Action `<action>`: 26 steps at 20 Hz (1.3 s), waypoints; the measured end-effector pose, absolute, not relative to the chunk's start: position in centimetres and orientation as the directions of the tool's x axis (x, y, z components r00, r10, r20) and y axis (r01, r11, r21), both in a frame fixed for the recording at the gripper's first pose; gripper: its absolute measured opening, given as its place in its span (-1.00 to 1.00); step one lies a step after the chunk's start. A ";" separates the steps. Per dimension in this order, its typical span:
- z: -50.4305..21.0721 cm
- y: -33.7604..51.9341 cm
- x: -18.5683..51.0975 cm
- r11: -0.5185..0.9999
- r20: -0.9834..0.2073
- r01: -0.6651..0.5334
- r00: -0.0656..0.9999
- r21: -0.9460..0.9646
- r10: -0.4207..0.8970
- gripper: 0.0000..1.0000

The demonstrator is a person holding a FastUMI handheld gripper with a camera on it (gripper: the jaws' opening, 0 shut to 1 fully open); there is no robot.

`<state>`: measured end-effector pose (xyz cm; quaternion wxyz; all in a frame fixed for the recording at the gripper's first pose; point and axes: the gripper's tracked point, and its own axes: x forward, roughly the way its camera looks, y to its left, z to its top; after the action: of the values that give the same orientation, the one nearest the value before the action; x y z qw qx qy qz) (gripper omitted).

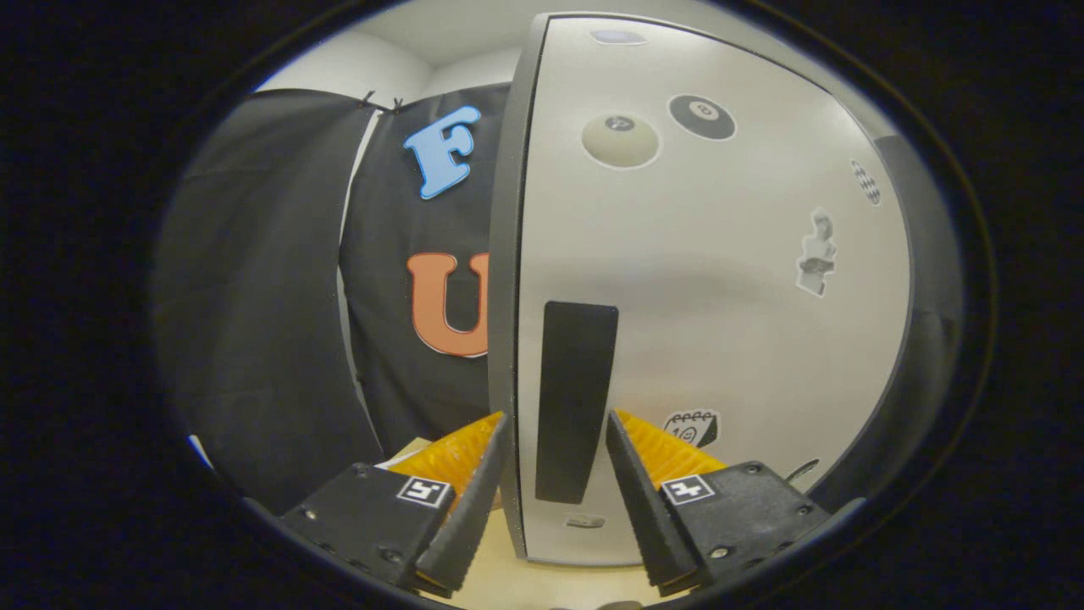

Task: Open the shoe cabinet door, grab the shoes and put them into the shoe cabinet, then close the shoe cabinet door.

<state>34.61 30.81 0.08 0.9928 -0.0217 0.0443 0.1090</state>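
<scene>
In the gripper view, the shoe cabinet door (711, 280) stands close ahead, a pale grey panel with a darker grey edge running down its near side; its far side and bottom corner bend away into shadow and are hard to follow. A black upright handle (574, 398) sits on the door near that edge, and it reaches down between the two fingers of the gripper (555, 428). The jaws stand open, one finger on each side of the handle with a gap between each finger and the handle, so neither presses on it; whether the tips touch the door face cannot be told. The finger on the handle's outer side lies across the door's edge, partly over the black cloth wall (271, 296) behind. Several stickers dot the door: a pale round ball sticker (620, 140), a dark round ball sticker (701, 117), a small figure sticker (817, 254) too blurred to make out, and a badge-like sticker (692, 428) partly hidden behind a finger. A strip of light table (542, 580) shows below the door, cut off between the fingers.
</scene>
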 end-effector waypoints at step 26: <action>-1.0 26.8 25.5 0.910 -0.111 -0.413 0.907 -0.034 0.407 -0.40</action>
<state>25.52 26.81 -0.99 0.9759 -0.0283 0.0507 0.2101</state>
